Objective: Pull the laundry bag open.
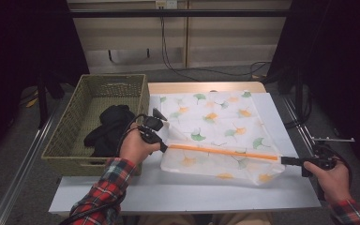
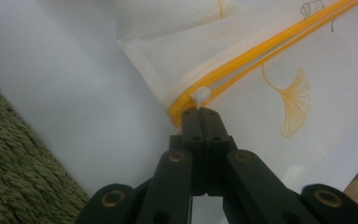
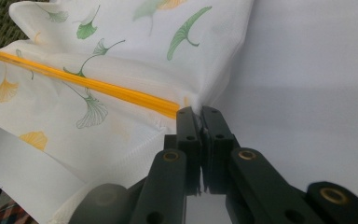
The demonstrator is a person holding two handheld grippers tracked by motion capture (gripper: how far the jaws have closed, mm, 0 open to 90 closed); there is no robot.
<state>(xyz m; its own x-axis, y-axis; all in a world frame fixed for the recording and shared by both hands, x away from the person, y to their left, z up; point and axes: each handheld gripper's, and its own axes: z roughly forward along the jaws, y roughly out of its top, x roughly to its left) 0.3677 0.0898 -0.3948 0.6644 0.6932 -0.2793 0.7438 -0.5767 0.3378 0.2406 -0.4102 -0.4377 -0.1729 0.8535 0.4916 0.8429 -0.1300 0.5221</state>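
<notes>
A white mesh bag (image 1: 215, 124) printed with green and orange ginkgo leaves lies on the white table top (image 1: 192, 192). Its orange zipper (image 1: 222, 152) runs taut along the near side between my two grippers. My left gripper (image 1: 164, 147) is at the zipper's left end. In the left gripper view its jaws (image 2: 200, 111) are shut on the white zipper pull (image 2: 200, 95). My right gripper (image 1: 283, 160) holds the right end. In the right gripper view its jaws (image 3: 201, 112) are shut on the bag's corner, where the zipper (image 3: 88, 84) ends.
A green woven basket (image 1: 89, 98) stands on the left, touching the bag's left side, with black clothing (image 1: 110, 129) inside. The basket wall (image 2: 14, 158) lies close beside my left gripper. Bare white surface runs along the front edge and to the right of the bag.
</notes>
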